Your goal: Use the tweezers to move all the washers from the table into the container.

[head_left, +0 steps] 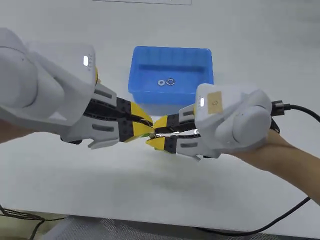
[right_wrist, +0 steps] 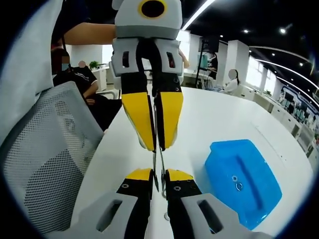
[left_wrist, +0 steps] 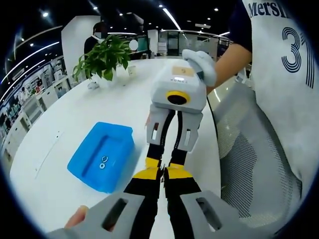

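Left gripper [head_left: 149, 128], at 9 o'clock in the head view, and right gripper [head_left: 156, 134], at 3 o'clock, meet tip to tip above the white table [head_left: 150, 190]. Between them lie the tweezers [head_left: 172, 134], seen from the head as a silver strip along the right gripper's jaws. The right gripper view resolves what the head view does not. The left gripper's yellow pads [right_wrist: 140, 117] are pressed narrow onto the tweezers. The two legs of the tweezers pass down between the right gripper's own jaws, which are likewise drawn narrow about them. The left gripper view shows both jaw pairs nearly closed, but the tweezers cannot be made out there. The blue container [head_left: 150, 92] stands on the table at 12 o'clock of the jaws, near but apart, with two washers [head_left: 161, 82] side by side on its floor. The container falls at 8 o'clock in the left gripper view and at 4 o'clock in the right gripper view. A potted plant [left_wrist: 102, 57] stands farther along the table, and a mesh chair [right_wrist: 45, 159] stands beside the table.
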The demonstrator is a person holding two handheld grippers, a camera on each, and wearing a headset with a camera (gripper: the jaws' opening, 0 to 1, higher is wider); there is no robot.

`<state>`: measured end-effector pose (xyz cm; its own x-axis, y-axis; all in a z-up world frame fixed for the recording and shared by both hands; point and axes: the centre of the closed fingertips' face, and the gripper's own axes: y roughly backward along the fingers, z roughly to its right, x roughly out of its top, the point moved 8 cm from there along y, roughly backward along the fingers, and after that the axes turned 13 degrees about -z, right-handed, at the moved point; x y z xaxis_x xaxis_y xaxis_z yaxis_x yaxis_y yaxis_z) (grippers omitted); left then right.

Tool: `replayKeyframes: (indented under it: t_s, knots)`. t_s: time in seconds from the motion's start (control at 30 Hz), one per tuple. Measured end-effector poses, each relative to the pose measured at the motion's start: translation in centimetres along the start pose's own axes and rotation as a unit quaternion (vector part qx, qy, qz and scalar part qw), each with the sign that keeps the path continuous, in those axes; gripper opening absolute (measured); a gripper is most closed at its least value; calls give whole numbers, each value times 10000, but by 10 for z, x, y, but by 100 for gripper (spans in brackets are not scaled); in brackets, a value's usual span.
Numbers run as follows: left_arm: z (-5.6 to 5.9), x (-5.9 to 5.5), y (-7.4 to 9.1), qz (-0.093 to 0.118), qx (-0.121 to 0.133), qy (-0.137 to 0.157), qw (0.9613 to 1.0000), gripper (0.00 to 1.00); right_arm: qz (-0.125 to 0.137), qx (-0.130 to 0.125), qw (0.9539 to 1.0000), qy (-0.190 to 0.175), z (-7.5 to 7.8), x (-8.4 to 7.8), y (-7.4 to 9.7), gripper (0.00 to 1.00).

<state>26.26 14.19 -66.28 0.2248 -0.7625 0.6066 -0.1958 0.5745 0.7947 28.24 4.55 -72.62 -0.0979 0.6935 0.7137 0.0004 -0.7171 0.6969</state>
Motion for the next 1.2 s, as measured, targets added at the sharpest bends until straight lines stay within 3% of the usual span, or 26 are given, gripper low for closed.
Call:
replayKeyframes:
  t_s: [0.97, 1.2]
  knots:
    - [-6, -5, -12, -87, -82, 40, 9999, 7, -13, 32, 9997, -255, 4, -11, -7, 11]
    - [-5, -1, -14, -136, -93, 47, 9999, 7, -101, 59, 9998, -173, 5, -9, -5, 12]
